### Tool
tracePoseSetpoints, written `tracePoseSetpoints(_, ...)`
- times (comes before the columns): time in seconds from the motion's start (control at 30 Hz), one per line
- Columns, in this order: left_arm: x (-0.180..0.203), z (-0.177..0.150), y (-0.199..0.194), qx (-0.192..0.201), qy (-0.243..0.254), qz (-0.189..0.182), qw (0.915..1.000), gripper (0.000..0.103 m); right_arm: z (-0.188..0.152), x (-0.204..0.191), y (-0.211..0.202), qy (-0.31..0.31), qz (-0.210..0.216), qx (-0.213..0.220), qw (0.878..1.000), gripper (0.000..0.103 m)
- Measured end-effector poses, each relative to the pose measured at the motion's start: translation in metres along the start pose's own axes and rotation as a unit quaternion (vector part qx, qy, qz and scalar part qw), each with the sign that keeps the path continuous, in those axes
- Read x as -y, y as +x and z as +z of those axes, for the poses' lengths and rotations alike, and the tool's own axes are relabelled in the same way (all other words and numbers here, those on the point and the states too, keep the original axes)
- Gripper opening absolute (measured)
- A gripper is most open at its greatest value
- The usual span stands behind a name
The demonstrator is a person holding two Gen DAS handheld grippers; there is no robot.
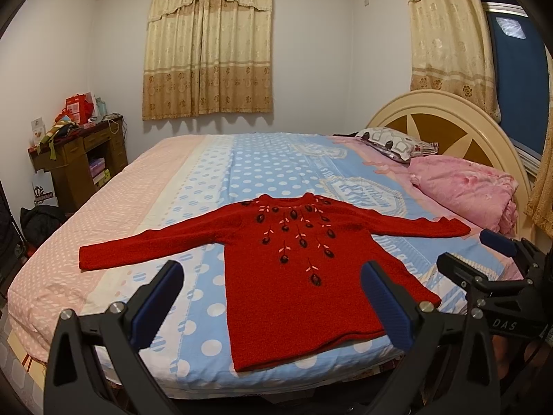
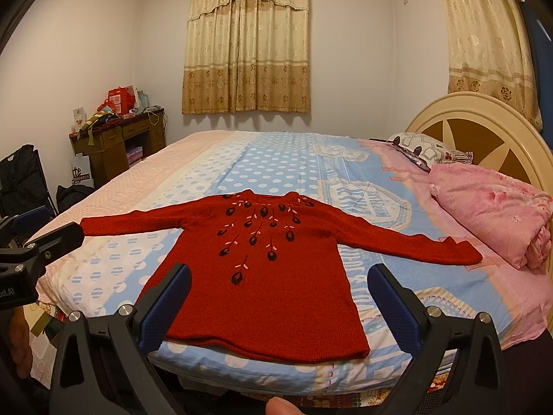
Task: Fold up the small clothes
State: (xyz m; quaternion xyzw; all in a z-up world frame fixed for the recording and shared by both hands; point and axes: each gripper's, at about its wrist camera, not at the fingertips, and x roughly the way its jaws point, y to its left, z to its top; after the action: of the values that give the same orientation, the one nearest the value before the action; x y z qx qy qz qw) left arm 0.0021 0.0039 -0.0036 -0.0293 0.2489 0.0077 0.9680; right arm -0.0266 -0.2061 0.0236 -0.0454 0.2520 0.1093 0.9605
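Two grippers hover side by side over the near edge of the bed (image 1: 193, 186), and both sets of jaws stand wide apart with nothing between them. The left gripper (image 1: 273, 297) frames the lower left part of a red sweater (image 1: 293, 276), while the right gripper (image 2: 280, 302) frames the lower middle of it, just above the hem (image 2: 266, 344). Neither one touches the knit.

The red sweater lies flat and face up on the dotted blue and pink bedsheet, neckline away from the person, hem toward the grippers, with dark embroidered flowers fanning down from the collar. Both sleeves are spread straight out: the left sleeve (image 1: 138, 247) reaches toward the pale pink stripe, the right sleeve (image 2: 425, 247) ends near a folded pink quilt (image 2: 497, 207) by the headboard (image 2: 484, 121).

Nothing is folded yet, so this looks like the very start: the garment is laid out and the first fold is still to be chosen. A sensible next move would be for each gripper to travel outward to a cuff or shoulder, close on a single layer and carry the sleeve across the body. The thick knit should hold a pinch well, though it may drag the bedsheet if grabbed too deep.
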Motion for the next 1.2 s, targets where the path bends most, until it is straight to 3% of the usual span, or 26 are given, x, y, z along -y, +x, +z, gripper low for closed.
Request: tracePoseSetpoints(1.2,-0.0074,-0.0037,0.0046,-0.005,0.0,0.003,1.0,0.103,-0.0072,-0.0028,0.0067,-0.002,-0.002,-0.01,1.0,0.102)
